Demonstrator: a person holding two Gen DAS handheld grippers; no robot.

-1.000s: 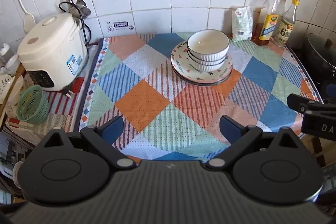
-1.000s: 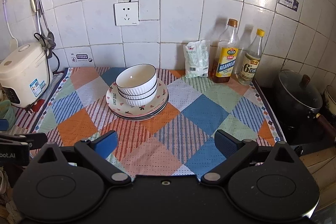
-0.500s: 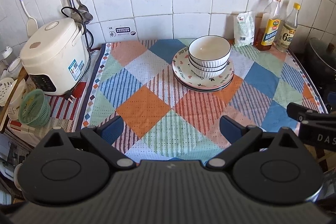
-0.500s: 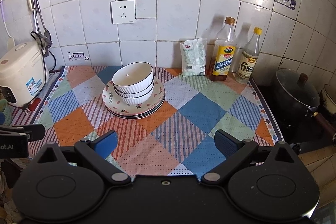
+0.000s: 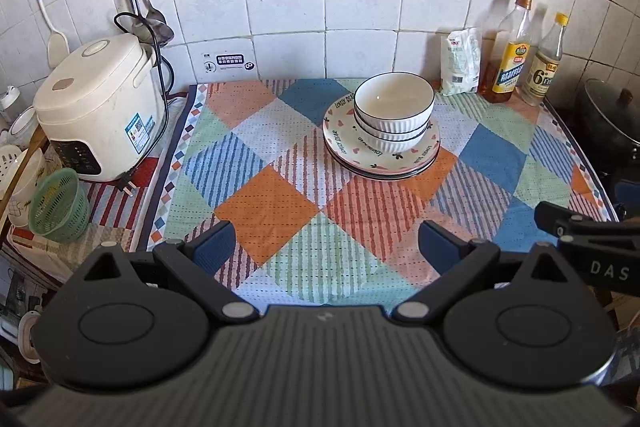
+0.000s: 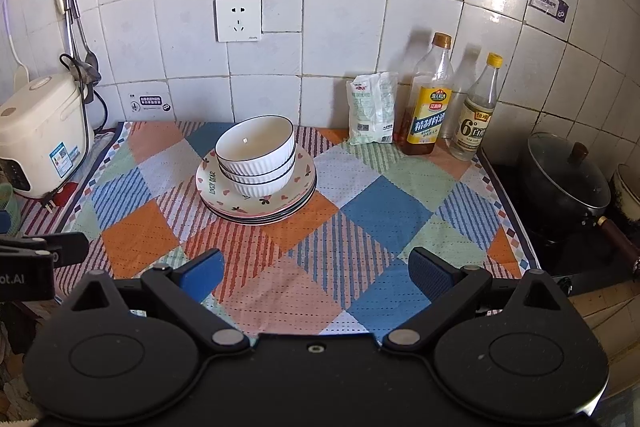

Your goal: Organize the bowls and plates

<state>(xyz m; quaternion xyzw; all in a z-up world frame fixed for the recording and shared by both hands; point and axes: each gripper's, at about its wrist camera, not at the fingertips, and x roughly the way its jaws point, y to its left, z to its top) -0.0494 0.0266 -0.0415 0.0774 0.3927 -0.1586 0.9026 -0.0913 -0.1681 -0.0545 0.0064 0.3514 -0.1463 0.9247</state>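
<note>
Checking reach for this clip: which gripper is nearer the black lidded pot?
Right. The right gripper hangs over the cloth's front edge with the pot just to its right; the left gripper sits further left, with the pot at frame edge.

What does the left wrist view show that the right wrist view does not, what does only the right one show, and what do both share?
Only the left wrist view shows the white cups and dishes at the left edge beside the rice cooker.

Only the right wrist view shows the wooden pan handle beside the black lidded pot.

Both show the stacked bowls resting on the stacked plates on the patchwork cloth, the two bottles, the white packet, and each open hand-held gripper, left and right.
</note>
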